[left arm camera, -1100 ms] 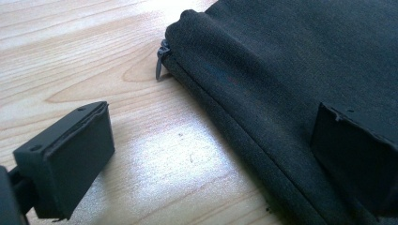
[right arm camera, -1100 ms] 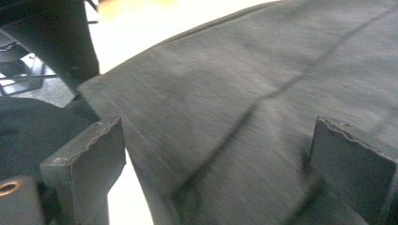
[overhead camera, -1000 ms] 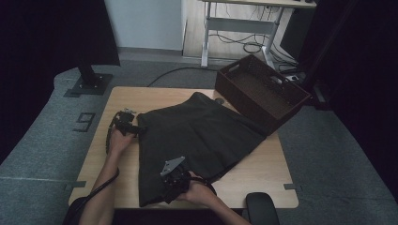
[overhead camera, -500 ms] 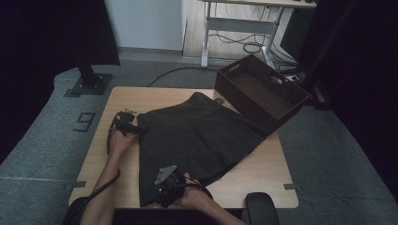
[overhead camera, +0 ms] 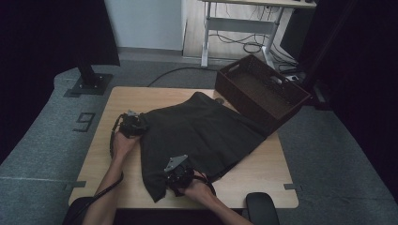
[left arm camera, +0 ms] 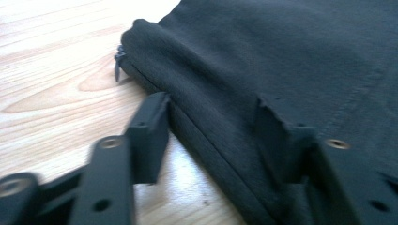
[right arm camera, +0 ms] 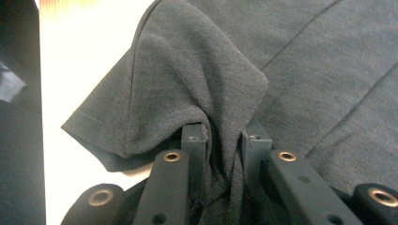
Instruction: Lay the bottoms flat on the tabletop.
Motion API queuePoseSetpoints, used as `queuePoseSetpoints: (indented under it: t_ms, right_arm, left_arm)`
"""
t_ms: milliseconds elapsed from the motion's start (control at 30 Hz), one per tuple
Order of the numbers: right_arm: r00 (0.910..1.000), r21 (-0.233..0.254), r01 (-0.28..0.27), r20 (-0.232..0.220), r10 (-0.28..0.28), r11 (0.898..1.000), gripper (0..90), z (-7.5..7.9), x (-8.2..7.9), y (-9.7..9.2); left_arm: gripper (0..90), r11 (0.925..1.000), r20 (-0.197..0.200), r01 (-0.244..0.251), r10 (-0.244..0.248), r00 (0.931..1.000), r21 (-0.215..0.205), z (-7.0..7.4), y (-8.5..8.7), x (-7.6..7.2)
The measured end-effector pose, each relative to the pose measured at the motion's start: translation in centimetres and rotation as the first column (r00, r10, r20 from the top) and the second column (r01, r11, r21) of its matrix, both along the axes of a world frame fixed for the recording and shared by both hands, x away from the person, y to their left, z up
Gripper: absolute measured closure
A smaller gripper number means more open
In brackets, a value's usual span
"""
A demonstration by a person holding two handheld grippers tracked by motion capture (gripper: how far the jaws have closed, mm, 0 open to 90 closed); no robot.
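A: How should the person handle this grab on the dark grey, finely knit garment [overhead camera: 197, 136] spread flat on the pale wooden desk [overhead camera: 263, 173]?

B: The right claw [right arm camera: 220, 136] has just been closing, and its jaws now stand narrow, pinching a bunched fold of the cloth near the hem corner. That grip looks sound: fabric rises in a peak straight ahead of the jaws. A good lift would likely wait for the other side.

A: And the left claw [left arm camera: 211, 122]?

B: Its jaws have just been closing too, yet they stand partway apart. The garment's folded edge, with a small zip pull [left arm camera: 118, 61] at its far end, runs between them; one jaw sits on bare wood outside the edge, the other rests on top of the cloth. It probably needs to slide the outer jaw under the edge and close fully before anything rises, or the cloth could slip out.

A: Where does the garment lie from each?

B: It stretches ahead of both claws, beyond the right one, toward the dark brown woven basket [overhead camera: 263, 91] well apart from them.
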State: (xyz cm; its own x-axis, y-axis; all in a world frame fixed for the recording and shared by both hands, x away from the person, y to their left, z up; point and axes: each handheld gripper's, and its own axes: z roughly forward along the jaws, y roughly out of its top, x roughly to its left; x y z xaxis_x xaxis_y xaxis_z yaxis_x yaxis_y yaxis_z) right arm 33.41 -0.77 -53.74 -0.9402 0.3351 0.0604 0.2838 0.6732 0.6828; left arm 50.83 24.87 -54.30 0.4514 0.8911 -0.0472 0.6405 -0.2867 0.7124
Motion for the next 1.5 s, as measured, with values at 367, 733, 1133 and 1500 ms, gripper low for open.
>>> queuePoseSetpoints:
  t_ms: [367, 733, 1133, 1500]
  right_arm:
    - [0.9987, 0.018, -0.028, -0.041, 0.029, 0.999, 78.3, 0.1, -0.4, 0.1]
    - [0.9915, 0.037, -0.091, -0.089, 0.094, 0.995, 78.4, 0.4, -2.4, 2.7]
    - [0.9952, 0.045, -0.070, -0.065, 0.073, 0.997, 79.5, 3.1, -3.7, 3.1]
    - [0.9968, 0.110, 0.073, 0.025, -0.076, 0.991, 79.8, 7.2, -1.7, -2.7]
  left_arm:
    - [81.5, 0.9985, -0.030, 0.005, -0.006, 0.9995, -0.055, 0.2, 0.4, -1.0]
    - [81.5, 0.9997, -0.048, -0.013, 0.014, 0.9987, 0.022, 0.9, 2.7, -4.4]
    - [82.2, 0.9990, 0.016, -0.011, 0.010, 0.9998, 0.044, 2.9, 3.2, -5.8]
    - [82.8, 0.9988, 0.140, 0.027, -0.032, 0.9896, 0.040, 8.3, 0.0, -3.7]
